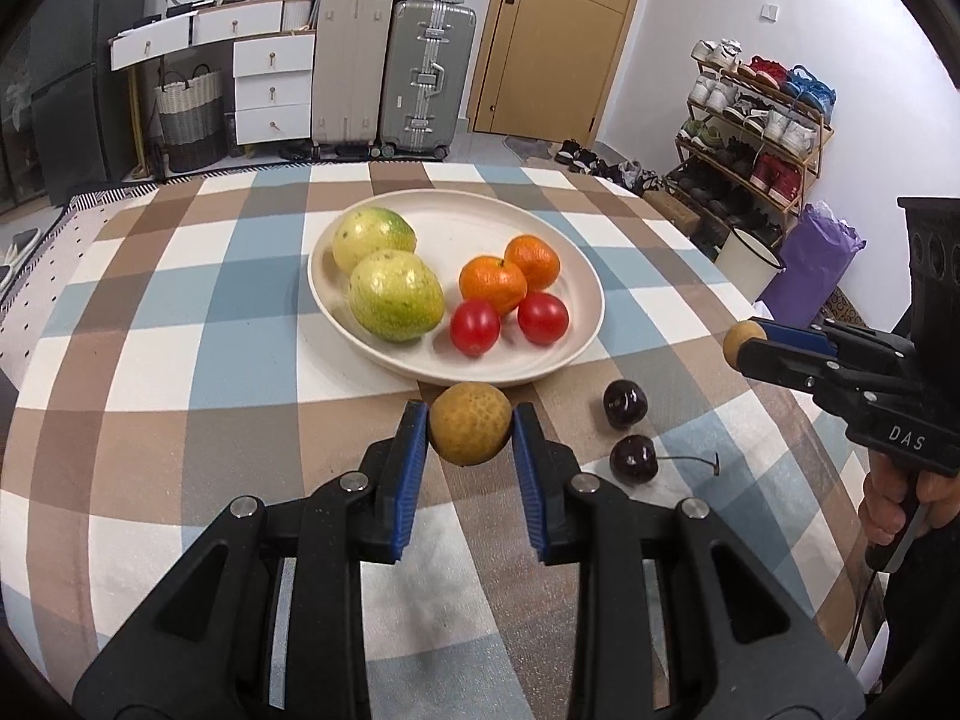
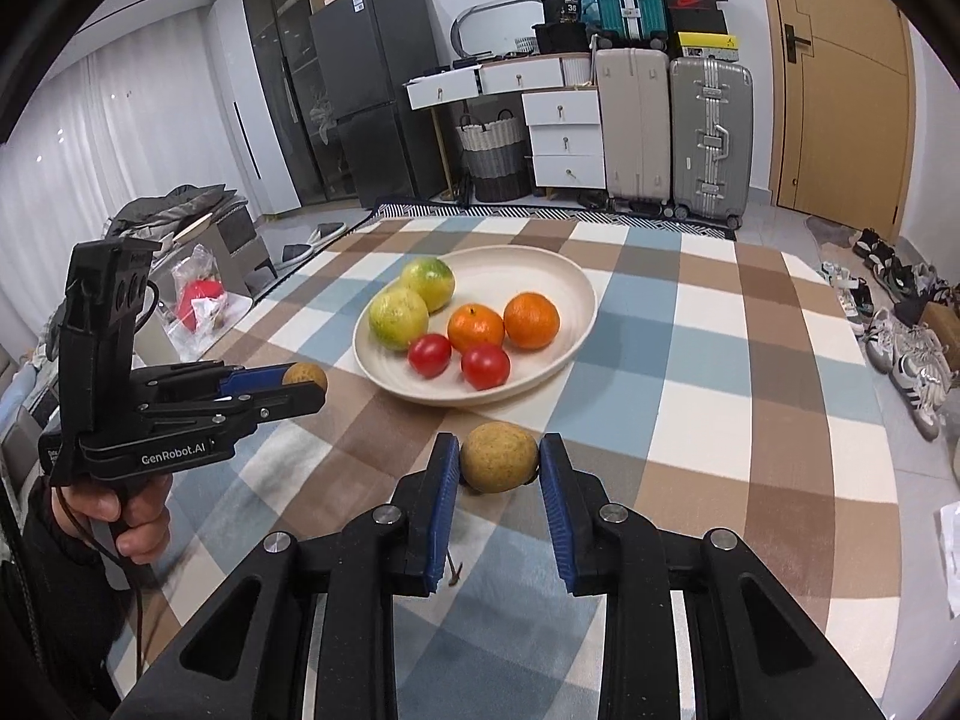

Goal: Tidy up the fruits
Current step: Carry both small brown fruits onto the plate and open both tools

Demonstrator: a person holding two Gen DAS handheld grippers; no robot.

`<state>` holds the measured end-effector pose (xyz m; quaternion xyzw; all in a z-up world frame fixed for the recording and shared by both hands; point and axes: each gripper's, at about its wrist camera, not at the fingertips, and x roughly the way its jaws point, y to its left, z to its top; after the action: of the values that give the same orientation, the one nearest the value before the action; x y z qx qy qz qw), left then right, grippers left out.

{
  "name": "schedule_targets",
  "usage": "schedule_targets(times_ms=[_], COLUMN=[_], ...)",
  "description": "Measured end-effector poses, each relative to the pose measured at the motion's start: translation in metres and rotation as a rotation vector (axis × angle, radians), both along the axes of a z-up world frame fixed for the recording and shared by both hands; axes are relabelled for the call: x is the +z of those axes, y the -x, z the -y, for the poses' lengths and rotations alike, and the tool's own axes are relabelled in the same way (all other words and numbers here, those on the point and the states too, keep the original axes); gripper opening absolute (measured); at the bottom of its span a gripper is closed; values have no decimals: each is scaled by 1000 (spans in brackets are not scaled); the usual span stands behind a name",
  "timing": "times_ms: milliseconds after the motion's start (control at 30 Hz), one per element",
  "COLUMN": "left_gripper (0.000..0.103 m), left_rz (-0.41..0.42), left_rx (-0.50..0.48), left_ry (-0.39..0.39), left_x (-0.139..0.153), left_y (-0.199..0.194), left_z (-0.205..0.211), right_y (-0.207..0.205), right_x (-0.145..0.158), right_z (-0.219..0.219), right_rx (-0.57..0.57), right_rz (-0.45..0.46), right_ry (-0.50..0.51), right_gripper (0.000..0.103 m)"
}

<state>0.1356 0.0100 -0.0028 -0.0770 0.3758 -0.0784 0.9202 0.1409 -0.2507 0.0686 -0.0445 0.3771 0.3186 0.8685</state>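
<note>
Jaws of left gripper (image 1: 470,427) clamping tan longan (image 1: 470,423), right gripper (image 2: 499,457) clamping another (image 2: 499,456), both roundish, long axes unclear.

My left wrist camera looks forward and down along its fingers over the bench (image 1: 180,312), close to the plate (image 1: 576,324). My right wrist camera faces likewise from the plate's other side. Both share plate, bench and far wall.

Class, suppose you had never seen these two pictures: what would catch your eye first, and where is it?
Each gripper grips a small tan fruit: the left gripper holds one, the right gripper another, both near the cream plate. That plate, mid-table, carries green, orange and red fruit. Two dark cherries lie on the checked cloth beside it.
</note>
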Motion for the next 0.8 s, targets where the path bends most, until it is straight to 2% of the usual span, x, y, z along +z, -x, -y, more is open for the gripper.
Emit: schedule_targets(times_ms=[333,800], left_gripper=[26,26], left_rz=[40,55], left_rx=[18,31], left_ry=[-8,-25], left_x=[17,21], left_y=[-14,-53], left_z=[-4,-6], right_y=[-20,-60], right_x=[17,15], right_z=[-15,-32], right_rx=[-20,-43], right_rz=[47,22], right_ry=[-20,-59], right_gripper=[28,28])
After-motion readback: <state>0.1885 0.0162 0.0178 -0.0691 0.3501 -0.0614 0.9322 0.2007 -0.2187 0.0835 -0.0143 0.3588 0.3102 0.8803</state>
